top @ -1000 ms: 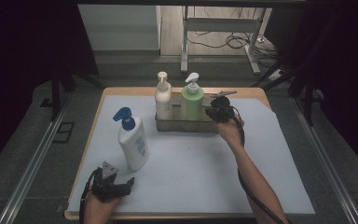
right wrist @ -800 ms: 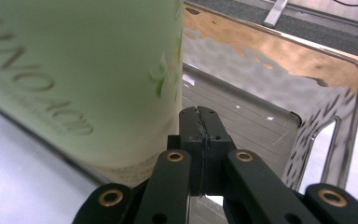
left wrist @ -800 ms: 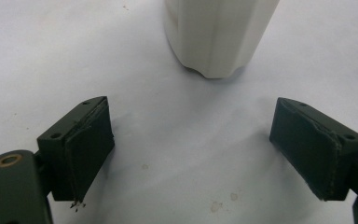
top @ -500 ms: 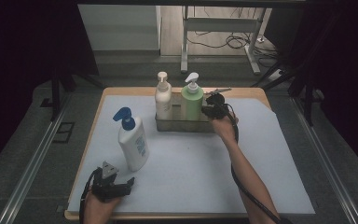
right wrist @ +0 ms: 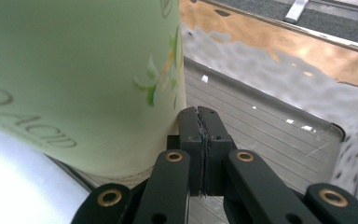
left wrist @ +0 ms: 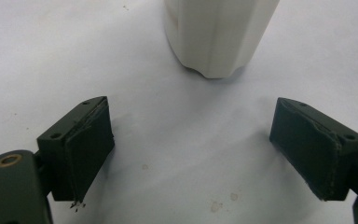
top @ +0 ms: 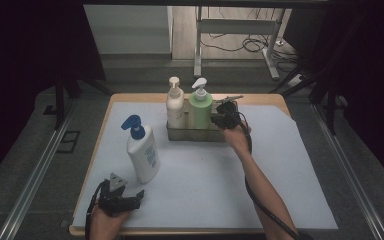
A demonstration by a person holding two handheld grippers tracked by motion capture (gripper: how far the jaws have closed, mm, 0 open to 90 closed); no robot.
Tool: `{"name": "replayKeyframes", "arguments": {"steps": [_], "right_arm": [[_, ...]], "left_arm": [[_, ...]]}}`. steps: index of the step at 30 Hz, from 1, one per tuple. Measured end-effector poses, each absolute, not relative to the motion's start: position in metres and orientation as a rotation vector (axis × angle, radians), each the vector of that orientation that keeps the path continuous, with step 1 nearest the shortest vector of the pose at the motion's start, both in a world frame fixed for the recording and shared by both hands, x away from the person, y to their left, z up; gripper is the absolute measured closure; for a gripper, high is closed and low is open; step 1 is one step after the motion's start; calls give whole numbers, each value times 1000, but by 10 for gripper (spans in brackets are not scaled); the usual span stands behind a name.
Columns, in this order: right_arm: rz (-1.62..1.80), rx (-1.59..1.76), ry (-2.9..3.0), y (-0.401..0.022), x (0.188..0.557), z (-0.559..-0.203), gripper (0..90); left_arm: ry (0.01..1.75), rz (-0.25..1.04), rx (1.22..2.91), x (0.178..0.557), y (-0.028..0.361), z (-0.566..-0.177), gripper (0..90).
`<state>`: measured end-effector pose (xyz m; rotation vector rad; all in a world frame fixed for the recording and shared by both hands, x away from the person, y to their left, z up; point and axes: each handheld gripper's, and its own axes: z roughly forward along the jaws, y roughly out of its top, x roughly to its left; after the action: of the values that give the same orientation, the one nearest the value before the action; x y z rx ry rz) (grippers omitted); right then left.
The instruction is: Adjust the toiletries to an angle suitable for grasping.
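Observation:
A white bottle with a blue pump [top: 142, 151] stands upright on the white mat, front left. My left gripper [top: 129, 198] rests near the front edge just short of it, and its own view shows the gripper [left wrist: 191, 154] open, with the bottle's base [left wrist: 219, 37] ahead of the jaws and apart from them. A metal tray [top: 194, 134] at the back holds a cream pump bottle [top: 175, 106] and a green pump bottle [top: 200, 107]. My right gripper [top: 217, 120] reaches into the tray's right part. That gripper [right wrist: 199, 119] is shut with nothing between the jaws, right beside the green bottle [right wrist: 74, 70].
The tray's ribbed metal floor [right wrist: 270, 135] stretches right of the green bottle. A white mat [top: 280, 175] covers the wooden table [top: 260, 99]. Cables trail from both grippers. Dark rails and floor surround the table.
My right gripper has moved a little left inside the tray, closer to the green bottle. The left gripper and the white bottle have stayed put.

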<state>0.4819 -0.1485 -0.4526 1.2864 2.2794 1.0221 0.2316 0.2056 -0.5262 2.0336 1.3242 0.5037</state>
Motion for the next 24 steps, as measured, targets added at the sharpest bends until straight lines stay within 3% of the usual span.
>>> {"name": "replayKeyframes", "arguments": {"steps": [24], "right_arm": [[1035, 1292, 2276, -134, 476, -455, 899]], "left_arm": [[1325, 502, 2035, 232, 206, -526, 128]]}}
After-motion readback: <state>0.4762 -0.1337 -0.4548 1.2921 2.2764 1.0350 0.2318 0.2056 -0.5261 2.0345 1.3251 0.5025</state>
